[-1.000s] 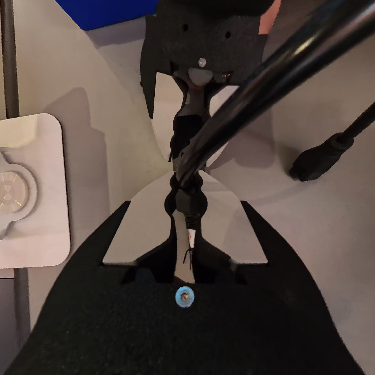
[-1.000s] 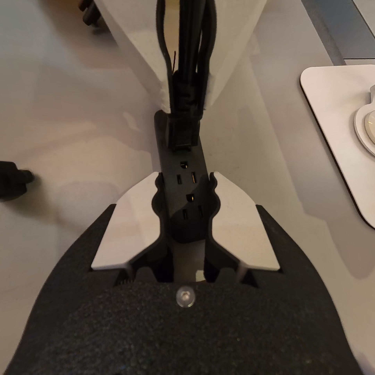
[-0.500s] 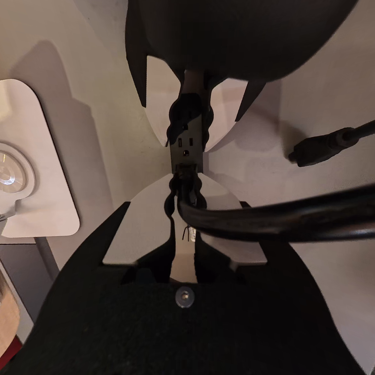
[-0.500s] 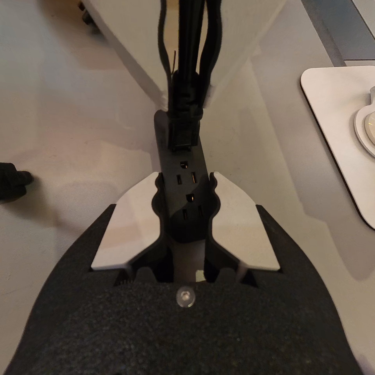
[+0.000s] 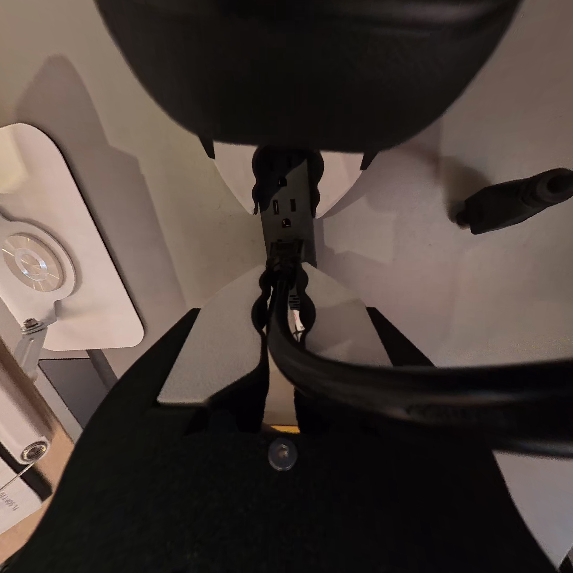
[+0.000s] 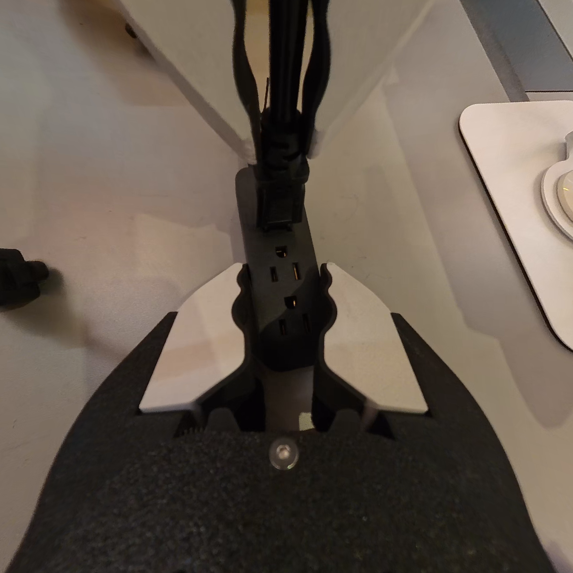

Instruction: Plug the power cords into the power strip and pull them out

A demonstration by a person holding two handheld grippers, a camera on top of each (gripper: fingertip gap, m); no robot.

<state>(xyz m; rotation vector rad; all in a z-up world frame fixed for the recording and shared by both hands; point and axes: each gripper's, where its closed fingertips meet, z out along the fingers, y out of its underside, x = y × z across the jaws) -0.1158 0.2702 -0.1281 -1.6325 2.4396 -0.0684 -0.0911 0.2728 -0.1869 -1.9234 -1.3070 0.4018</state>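
Observation:
A black power strip lies on the pale table. My right gripper is shut on its near end, with two free outlets between and ahead of the fingers. My left gripper is shut on a black plug that stands on the strip's far outlet; I cannot tell how deep it sits. The plug also shows in the right wrist view, under the left gripper's white fingers. Its thick cord loops off to the right.
A second black cord end lies loose on the table, at the left edge of the right wrist view. A white pad with a round metal disc lies beside the strip. A dark strip runs along the table edge. The grippers' ends are close to 7 cm from one another.
The left gripper has tilted more upright over the plug and closer to the right gripper. The cord has swung from upper right to lower right. The right gripper and strip have stayed put.

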